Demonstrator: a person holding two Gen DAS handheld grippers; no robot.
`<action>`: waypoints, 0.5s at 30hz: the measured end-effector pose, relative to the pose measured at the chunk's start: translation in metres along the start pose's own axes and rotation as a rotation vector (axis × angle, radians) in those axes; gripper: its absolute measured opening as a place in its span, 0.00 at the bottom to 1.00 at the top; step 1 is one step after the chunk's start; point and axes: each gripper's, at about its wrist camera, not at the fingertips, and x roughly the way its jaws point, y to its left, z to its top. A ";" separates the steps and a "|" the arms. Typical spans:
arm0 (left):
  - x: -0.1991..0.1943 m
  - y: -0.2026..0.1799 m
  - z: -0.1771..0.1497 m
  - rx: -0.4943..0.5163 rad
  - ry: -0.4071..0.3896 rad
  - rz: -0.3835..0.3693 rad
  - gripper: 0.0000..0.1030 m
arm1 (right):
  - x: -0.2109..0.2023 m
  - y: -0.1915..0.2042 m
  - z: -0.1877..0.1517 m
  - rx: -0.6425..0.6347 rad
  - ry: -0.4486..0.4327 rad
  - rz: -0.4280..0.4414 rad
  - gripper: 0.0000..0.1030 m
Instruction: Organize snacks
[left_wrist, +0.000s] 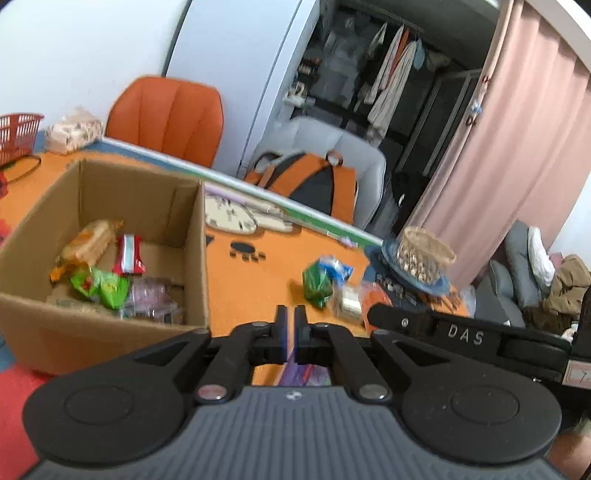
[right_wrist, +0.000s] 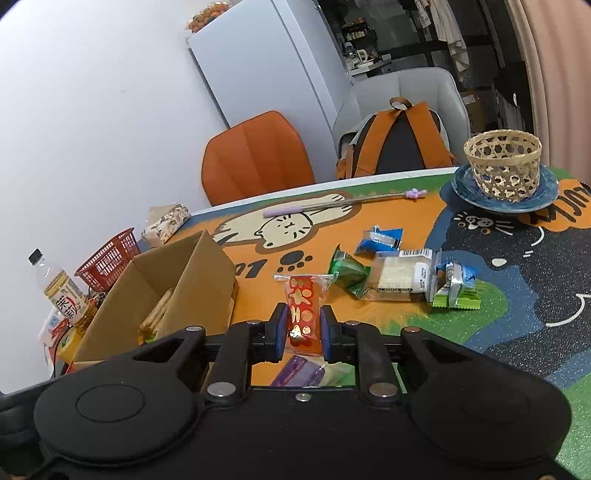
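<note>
Right gripper (right_wrist: 303, 325) is clamped on a red snack packet (right_wrist: 303, 314) with gold flowers, held above the orange mat, while the cardboard box (right_wrist: 184, 280) stands at its nine o'clock. Left gripper (left_wrist: 290, 325) is clenched with nothing visible between its pads; its view has the box at ten o'clock, holding several packets, and loose snacks (left_wrist: 332, 284) at one o'clock.

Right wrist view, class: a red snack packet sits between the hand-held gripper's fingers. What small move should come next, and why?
Probably carry the red snack packet leftward over the cardboard box before releasing. The right hand-held gripper is shut on it, the open-topped box already holds other snacks, and several packets still lie loose on the table mat.
</note>
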 end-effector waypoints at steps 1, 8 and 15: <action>0.002 0.000 -0.002 0.005 0.013 0.001 0.03 | 0.001 -0.001 -0.001 0.001 0.003 -0.002 0.19; 0.020 0.003 -0.021 0.009 0.097 0.017 0.38 | 0.000 -0.014 -0.012 0.024 0.027 -0.030 0.19; 0.034 -0.005 -0.034 0.035 0.133 0.018 0.51 | -0.005 -0.027 -0.022 0.045 0.041 -0.050 0.19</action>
